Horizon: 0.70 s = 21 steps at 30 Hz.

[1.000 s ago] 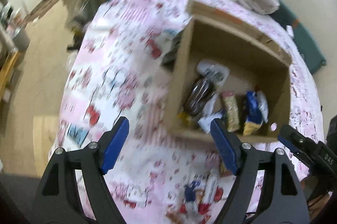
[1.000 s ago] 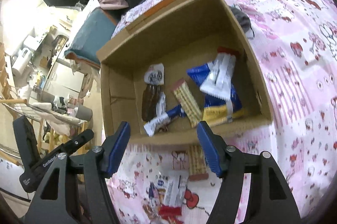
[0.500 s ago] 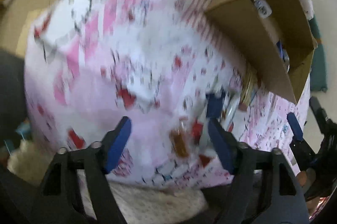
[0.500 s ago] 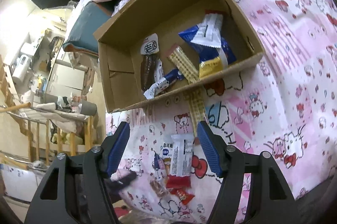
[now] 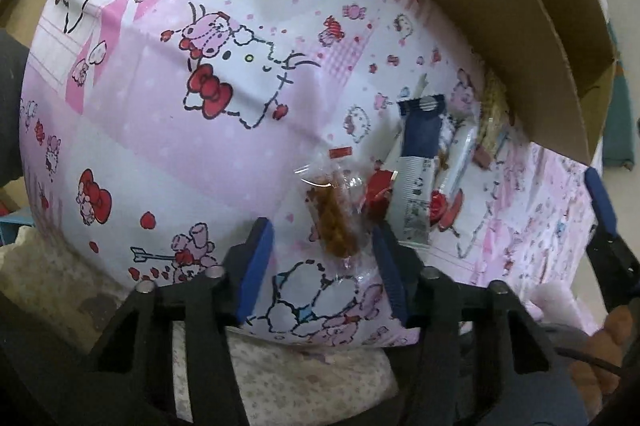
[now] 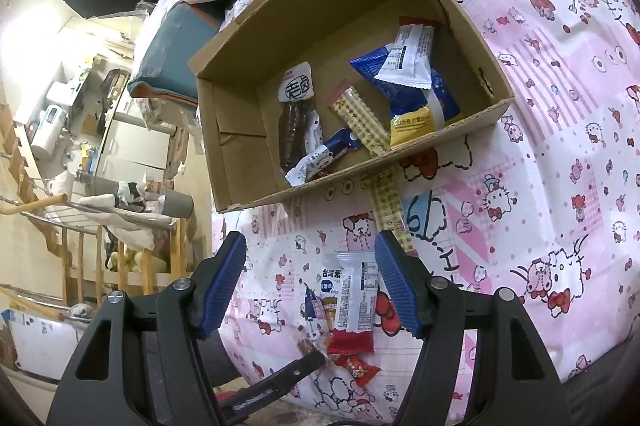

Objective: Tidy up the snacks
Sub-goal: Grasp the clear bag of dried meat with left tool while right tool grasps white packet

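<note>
My left claw (image 5: 322,268) now points steeply down at the pink cartoon-print cloth (image 5: 168,129); a second ago it looked across at the cardboard box (image 5: 520,37) from farther off. Its jaws are closing, narrower than they stood a second ago, and the clear-wrapped brown snack (image 5: 334,216) lies between the blue pads (image 5: 256,274) with its near end in the gap. The pads do not yet press it, so nothing is gripped.

My right claw (image 6: 310,284) has barely moved and its jaws stand apart as before, empty, hovering over the white-and-red packet (image 6: 352,306). Beside that packet lie a small red candy (image 6: 358,368) and a blue-ended packet (image 6: 316,310); a long checked wafer stick (image 6: 390,214) rests against the box's outer front wall. In the left view the same loose cluster sits just right of the brown snack, with the dark blue packet (image 5: 420,153) nearest.

Inside the cardboard box (image 6: 248,161) several snacks already lie, including a blue bag (image 6: 416,89) and a dark sausage pack (image 6: 294,129).

Reading: the left claw has gone from approach to grasp, and the brown snack is the next item bound for the box. At least five pieces remain outside, so the sorting is partly done.
</note>
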Each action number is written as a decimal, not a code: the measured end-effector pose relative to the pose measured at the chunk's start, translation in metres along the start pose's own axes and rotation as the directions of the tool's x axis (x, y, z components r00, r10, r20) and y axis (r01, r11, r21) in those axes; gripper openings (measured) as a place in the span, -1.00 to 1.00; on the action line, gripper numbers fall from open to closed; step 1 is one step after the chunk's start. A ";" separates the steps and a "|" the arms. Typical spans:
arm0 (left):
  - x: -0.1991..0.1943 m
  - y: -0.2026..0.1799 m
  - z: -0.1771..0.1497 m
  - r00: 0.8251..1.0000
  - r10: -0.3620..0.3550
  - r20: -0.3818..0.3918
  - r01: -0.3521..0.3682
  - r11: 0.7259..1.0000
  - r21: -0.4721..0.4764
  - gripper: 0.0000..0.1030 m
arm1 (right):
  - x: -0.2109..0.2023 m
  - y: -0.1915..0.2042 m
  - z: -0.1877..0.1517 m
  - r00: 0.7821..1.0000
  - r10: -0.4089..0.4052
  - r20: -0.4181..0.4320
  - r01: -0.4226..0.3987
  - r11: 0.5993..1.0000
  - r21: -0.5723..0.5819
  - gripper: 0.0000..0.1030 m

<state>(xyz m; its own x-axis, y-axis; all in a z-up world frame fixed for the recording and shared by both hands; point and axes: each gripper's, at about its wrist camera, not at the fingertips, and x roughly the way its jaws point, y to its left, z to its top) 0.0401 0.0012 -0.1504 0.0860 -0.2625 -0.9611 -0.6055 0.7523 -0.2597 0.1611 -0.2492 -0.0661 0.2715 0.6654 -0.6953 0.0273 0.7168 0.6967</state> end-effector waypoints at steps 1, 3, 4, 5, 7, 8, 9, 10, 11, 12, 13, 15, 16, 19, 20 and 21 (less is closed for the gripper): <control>0.000 0.001 0.001 1.000 -0.001 0.003 0.001 1.000 0.001 -0.48 | 0.000 0.001 0.000 1.000 0.000 -0.002 0.000 1.000 -0.001 0.35; 0.001 0.000 0.003 1.000 0.019 0.001 -0.019 1.000 0.025 -0.71 | 0.002 0.001 -0.001 1.000 -0.004 -0.007 0.004 1.000 -0.006 0.35; 0.001 -0.001 0.004 1.000 0.014 0.002 -0.014 0.999 0.035 -0.72 | 0.002 0.001 0.000 1.000 -0.005 -0.010 0.005 1.000 -0.007 0.35; 0.000 -0.003 0.004 1.000 0.027 0.005 -0.028 0.998 0.055 -0.72 | 0.002 0.001 0.000 1.000 -0.006 -0.013 0.006 1.000 -0.007 0.35; -0.004 -0.008 0.004 0.998 0.065 0.024 -0.067 0.992 0.108 -0.72 | 0.003 0.001 0.000 1.000 -0.009 -0.016 0.009 1.000 -0.007 0.35; -0.005 -0.009 0.005 0.997 0.073 0.023 -0.075 0.989 0.124 -0.72 | 0.004 0.000 0.000 1.000 -0.010 -0.021 0.010 1.000 -0.005 0.35; -0.007 -0.010 0.006 0.997 0.073 0.012 -0.074 0.987 0.142 -0.72 | 0.005 0.000 0.000 1.000 -0.010 -0.025 0.010 1.000 -0.003 0.35; -0.010 -0.011 0.009 0.997 0.077 0.015 -0.079 0.985 0.154 -0.72 | 0.006 -0.001 0.000 0.999 -0.011 -0.032 0.011 1.000 0.003 0.35; -0.015 -0.012 0.012 0.996 0.085 0.024 -0.088 0.981 0.170 -0.72 | 0.008 -0.002 -0.001 0.999 -0.010 -0.040 0.010 1.000 0.008 0.35; -0.021 -0.014 0.017 0.995 0.090 0.036 -0.096 0.976 0.196 -0.72 | 0.009 -0.003 -0.001 0.999 -0.008 -0.051 0.009 1.000 0.014 0.35; -0.029 -0.018 0.023 0.995 0.092 0.046 -0.100 0.969 0.225 -0.72 | 0.012 -0.005 -0.002 0.998 -0.009 -0.066 0.011 1.000 0.023 0.35; -0.037 -0.027 0.034 0.995 0.096 0.031 -0.101 0.948 0.302 -0.72 | 0.017 -0.009 -0.003 0.996 -0.012 -0.089 0.015 0.999 0.040 0.35; -0.040 -0.032 0.037 0.994 0.108 0.033 -0.113 0.935 0.336 -0.72 | 0.020 -0.011 -0.004 0.994 -0.018 -0.105 0.023 0.999 0.049 0.35; -0.055 -0.044 0.045 0.986 0.143 0.082 -0.165 0.886 0.433 -0.72 | 0.034 -0.017 -0.008 0.985 -0.038 -0.171 0.048 0.998 0.052 0.35; -0.059 -0.047 0.048 0.985 0.147 0.095 -0.174 0.874 0.453 -0.72 | 0.044 -0.017 -0.013 0.971 -0.044 -0.236 0.052 0.998 0.029 0.35; -0.063 -0.050 0.052 0.981 0.153 0.119 -0.191 0.861 0.472 -0.72 | 0.051 -0.017 -0.016 0.962 -0.039 -0.271 0.047 0.999 0.022 0.35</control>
<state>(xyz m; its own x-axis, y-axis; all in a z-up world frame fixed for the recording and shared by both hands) 0.1064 0.0116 -0.0822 0.0855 -0.0707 -0.9938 -0.1644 0.9828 -0.0840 0.1588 -0.2244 -0.1159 -0.0006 0.6683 -0.7439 0.0616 0.7425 0.6670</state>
